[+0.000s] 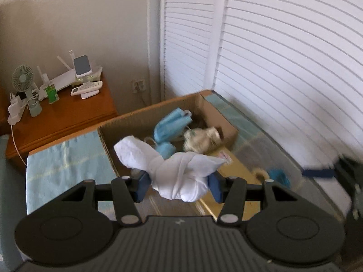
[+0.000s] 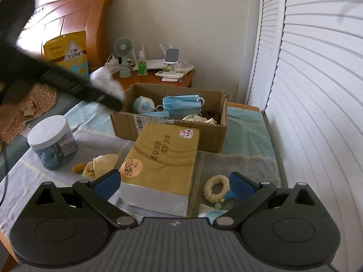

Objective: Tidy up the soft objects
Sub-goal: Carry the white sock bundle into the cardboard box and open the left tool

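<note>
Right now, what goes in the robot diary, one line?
left gripper: holding crumpled white cloth | above: brown cardboard box | right gripper: open, empty

To my right, white louvred shutters [image 2: 317, 90] glow with daylight. Ahead stands a plain cream wall [image 2: 181, 11]. A wooden nightstand [image 1: 63, 115] fills the corner beside the bed's carved wooden headboard [image 2: 74, 15]. A patchwork bedspread [image 2: 245, 163] covers the bed.
</note>
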